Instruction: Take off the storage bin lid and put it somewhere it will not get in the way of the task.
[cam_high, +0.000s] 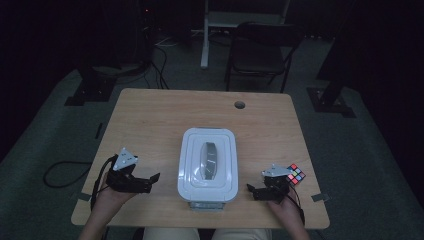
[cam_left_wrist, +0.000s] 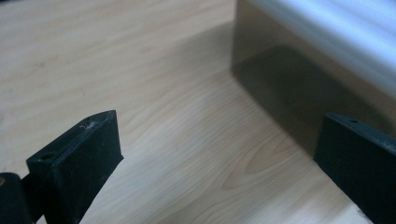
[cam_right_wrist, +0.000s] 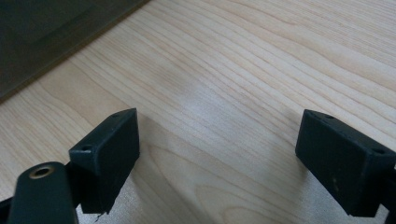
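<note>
A white lidded storage box (cam_high: 207, 167) with a grey handle (cam_high: 208, 161) on its lid stands at the middle front of the wooden table (cam_high: 160, 117). My left gripper (cam_high: 152, 182) rests on the table left of the box, open and empty, its jaws pointing at the box. In the left gripper view the gripper (cam_left_wrist: 219, 135) is spread wide, with the box wall (cam_left_wrist: 299, 88) close ahead on the right. My right gripper (cam_high: 252, 191) lies right of the box, also open and empty. The right gripper view has that gripper (cam_right_wrist: 217, 130) over bare wood, the box (cam_right_wrist: 42, 32) at upper left.
A colourful puzzle cube (cam_high: 295, 174) sits just behind the right gripper near the table's right edge. A cable hole (cam_high: 240, 105) marks the far side of the table. Beyond the table stand a dark chair (cam_high: 262, 52) and stand bases on the floor.
</note>
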